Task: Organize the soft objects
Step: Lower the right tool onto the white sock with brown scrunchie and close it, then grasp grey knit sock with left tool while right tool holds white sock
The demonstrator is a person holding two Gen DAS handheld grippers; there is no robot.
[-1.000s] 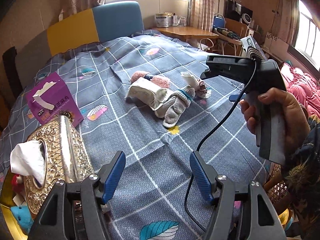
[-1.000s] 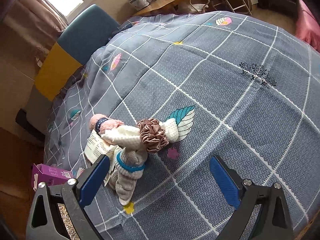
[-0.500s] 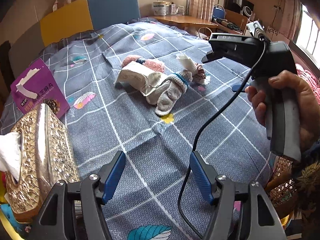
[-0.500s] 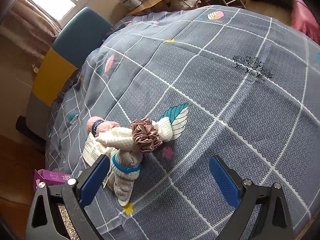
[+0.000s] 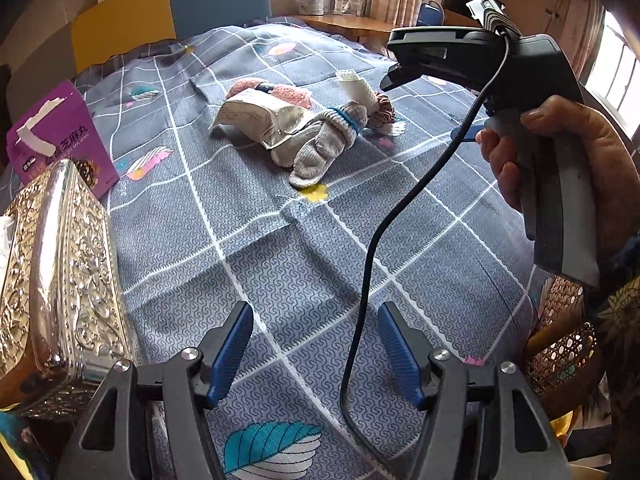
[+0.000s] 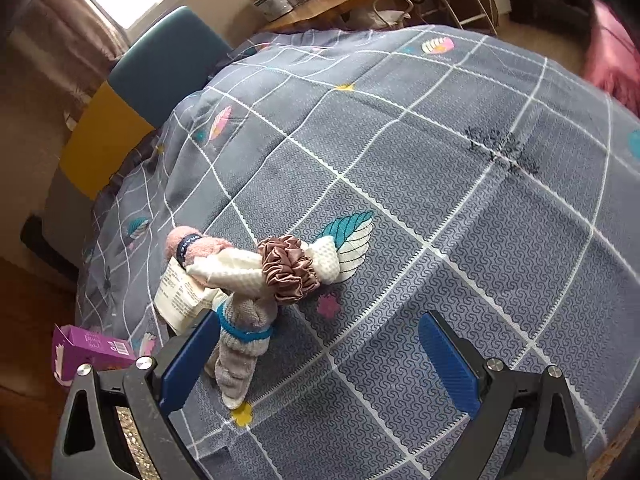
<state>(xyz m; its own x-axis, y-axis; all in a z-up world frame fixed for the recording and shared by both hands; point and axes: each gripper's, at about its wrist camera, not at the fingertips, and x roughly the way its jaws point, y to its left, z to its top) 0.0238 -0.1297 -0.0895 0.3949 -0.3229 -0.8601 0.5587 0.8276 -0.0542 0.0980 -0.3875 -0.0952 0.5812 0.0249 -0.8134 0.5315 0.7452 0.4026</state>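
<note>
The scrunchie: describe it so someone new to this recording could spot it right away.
On the grey checked quilt, find the small heap of soft things just ahead of the right hand-held gripper. The scrunchie is the ruffled ring around a white waffle cloth, above a grey sock. It alone is shiny brown-pink satin; its neighbours are matte.

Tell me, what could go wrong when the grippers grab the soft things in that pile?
The scrunchie sits wrapped around the white cloth, so the open right gripper might lift both. The grey sock overlaps the pile and could drag along. The dangling cable might snag the left gripper.
</note>
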